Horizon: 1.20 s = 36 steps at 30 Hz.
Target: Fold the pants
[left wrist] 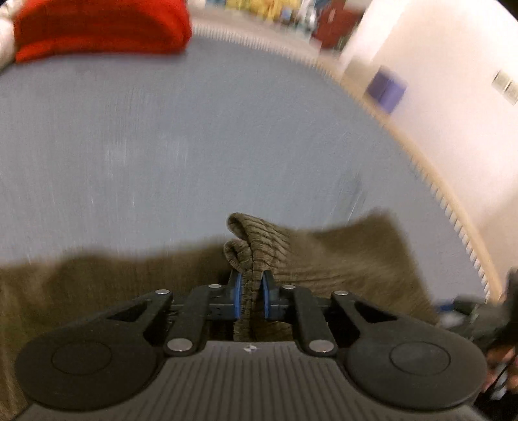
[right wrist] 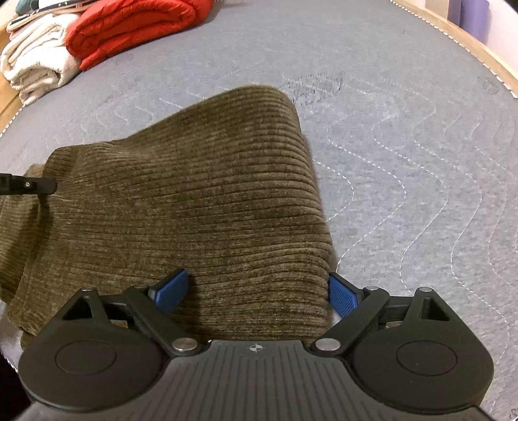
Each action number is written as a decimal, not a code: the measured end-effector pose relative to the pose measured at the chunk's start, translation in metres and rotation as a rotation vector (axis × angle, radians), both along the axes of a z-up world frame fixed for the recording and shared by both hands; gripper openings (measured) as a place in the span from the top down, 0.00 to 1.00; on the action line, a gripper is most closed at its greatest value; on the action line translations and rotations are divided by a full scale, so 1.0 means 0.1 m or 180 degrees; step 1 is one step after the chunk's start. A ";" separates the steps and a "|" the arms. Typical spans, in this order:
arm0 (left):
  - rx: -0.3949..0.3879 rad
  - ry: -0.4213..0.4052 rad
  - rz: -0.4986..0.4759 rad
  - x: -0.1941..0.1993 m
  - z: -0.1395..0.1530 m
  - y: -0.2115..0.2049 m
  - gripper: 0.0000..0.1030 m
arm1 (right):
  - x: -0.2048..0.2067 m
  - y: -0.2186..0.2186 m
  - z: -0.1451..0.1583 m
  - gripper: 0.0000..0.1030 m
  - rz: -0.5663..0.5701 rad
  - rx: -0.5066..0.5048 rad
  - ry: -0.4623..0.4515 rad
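Grey quilted mattress (right wrist: 404, 136) carries olive corduroy pants (right wrist: 194, 200), partly folded; red folded blanket (right wrist: 136, 29) and white towels (right wrist: 35, 64) at far corner. Left hand-held gripper (left wrist: 252, 293) clamped on bunched pants edge. Right hand-held gripper (right wrist: 257, 293) spread wide, straddling folded end, not gripping. Judged step: mid-fold. Next: right closes on edge, both carry fold over.

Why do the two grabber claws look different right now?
The left gripper is pinched shut on a bunch of the brown pants; the right gripper is spread wide open, holding nothing. The left view is blurry; the right is sharp. Both have blue pads.
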<state>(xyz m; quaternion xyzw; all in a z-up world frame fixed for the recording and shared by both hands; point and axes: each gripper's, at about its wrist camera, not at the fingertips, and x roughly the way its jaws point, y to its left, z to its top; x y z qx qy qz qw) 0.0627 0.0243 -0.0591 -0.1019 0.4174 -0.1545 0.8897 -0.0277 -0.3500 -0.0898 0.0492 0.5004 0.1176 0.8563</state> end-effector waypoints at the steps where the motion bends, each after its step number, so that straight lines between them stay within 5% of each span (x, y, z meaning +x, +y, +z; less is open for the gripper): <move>1: -0.0013 -0.0148 0.0062 -0.01 0.11 0.04 0.87 | -0.01 0.00 0.03 0.12 0.0006 0.0025 -0.0040; 3: 0.0019 -0.0301 0.0185 0.00 0.22 0.15 0.87 | -0.02 -0.01 0.09 0.12 0.0038 0.0112 -0.0118; 5: 0.0039 -0.0117 0.0237 0.09 0.11 0.24 0.81 | -0.03 -0.02 0.11 0.12 0.0076 0.0184 -0.0138; 7: 0.0353 0.0110 0.0305 0.13 -0.06 0.24 0.80 | -0.04 0.00 0.09 0.12 0.0130 0.0196 -0.0100; 9: 0.0627 -0.0038 0.0368 0.08 -0.05 0.22 0.79 | -0.04 0.05 0.05 0.12 0.0200 0.0168 -0.0028; 12: 0.0509 -0.0246 0.0247 -0.04 0.07 0.20 0.79 | -0.03 0.10 0.00 0.12 0.0250 0.0163 0.0051; 15: 0.0370 -0.0178 0.0093 -0.13 0.07 0.16 0.76 | -0.04 0.13 0.02 0.12 0.0262 0.0156 0.0060; 22: 0.0033 0.0712 0.0232 -0.28 -0.35 0.41 0.66 | -0.03 0.08 -0.02 0.12 0.0222 0.0215 0.0119; 26: 0.0025 0.1031 0.0134 -0.39 -0.61 0.45 0.72 | -0.03 0.09 -0.02 0.12 0.0233 0.0195 0.0112; 27: 0.0046 0.0999 -0.0022 -0.42 -0.61 0.40 0.97 | -0.02 0.10 -0.01 0.12 0.0235 0.0187 0.0111; 30: 0.0291 0.0603 -0.0288 -0.57 -0.35 0.29 0.98 | 0.00 0.12 -0.02 0.12 0.0232 0.0176 0.0124; 33: 0.0052 0.0271 -0.0288 -0.74 -0.01 0.37 0.98 | 0.00 0.14 0.00 0.12 0.0230 0.0167 0.0123; 36: 0.0186 0.0398 -0.0404 -0.81 -0.05 0.36 0.98 | -0.02 0.13 0.00 0.12 0.0223 0.0194 0.0124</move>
